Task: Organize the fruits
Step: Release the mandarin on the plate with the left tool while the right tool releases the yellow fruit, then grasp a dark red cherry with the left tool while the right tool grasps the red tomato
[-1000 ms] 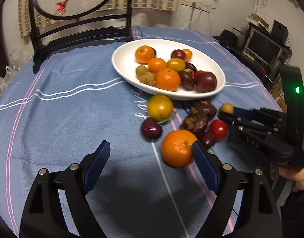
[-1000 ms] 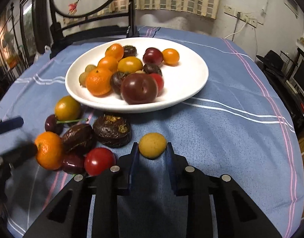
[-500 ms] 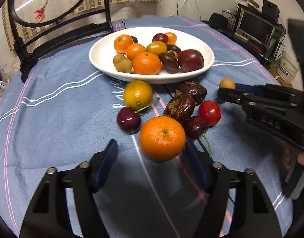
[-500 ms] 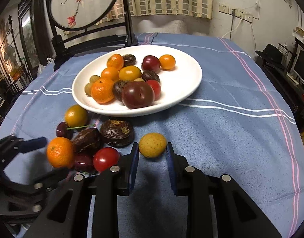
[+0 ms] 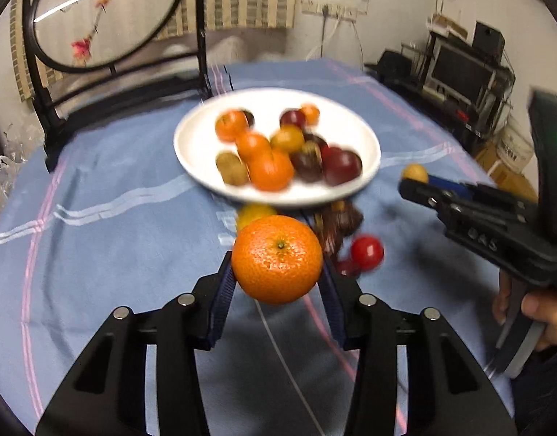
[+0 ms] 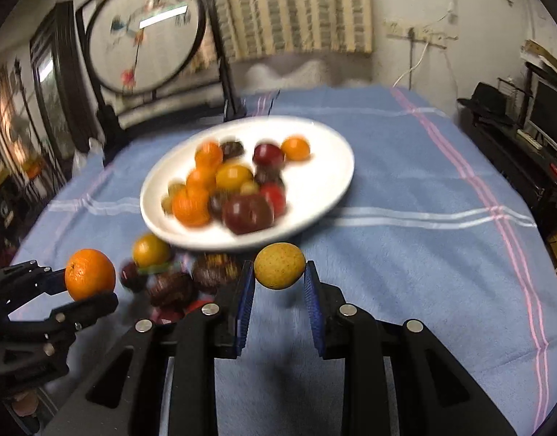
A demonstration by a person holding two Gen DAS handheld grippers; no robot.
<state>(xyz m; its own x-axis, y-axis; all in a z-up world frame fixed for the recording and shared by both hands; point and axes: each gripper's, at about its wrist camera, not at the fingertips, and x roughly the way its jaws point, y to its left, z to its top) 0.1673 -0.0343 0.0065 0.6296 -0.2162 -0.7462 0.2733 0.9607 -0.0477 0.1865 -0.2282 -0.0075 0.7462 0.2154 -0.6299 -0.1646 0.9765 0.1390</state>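
Left wrist view: left claw [image 5: 277, 283] closing on the mandarin [image 5: 277, 258], blue pads against its flanks, fruit raised clear of the blue tabletop [image 5: 125, 239]. Straight ahead and beyond, along the line of the fingers: the white plate [image 5: 191, 152], so the coming move reads as a forward carry over the near rim. Between claw and plate, loose on the cloth: a yellow-orange fruit [image 5: 255, 213] partly hidden behind the mandarin, dark wrinkled fruits [image 5: 338, 223], a red tomato [image 5: 367, 252]. On the plate, blurred: several orange fruits, brownish ones at the left, dark purple and red ones at the right; far and right portions bare. At the right edge, the right claw [image 5: 415, 178] gripped by a hand [image 5: 544, 312], with a small yellow fruit [image 5: 415, 173] at its tip, level with the plate's right rim. Right wrist view: right claw [image 6: 278, 287] nearly closed on the small yellow fruit [image 6: 279, 270], pads pressed to both sides, fruit off the cloth and just short of the near rim of the plate [image 6: 333, 152]. Right half of the plate bare, fruit heaped at centre and left. Probably the nearer of the two claws to the plate. At the lower left, the left claw [image 6: 85, 290] with the mandarin [image 6: 90, 273] above the loose pile [image 6: 169, 283].
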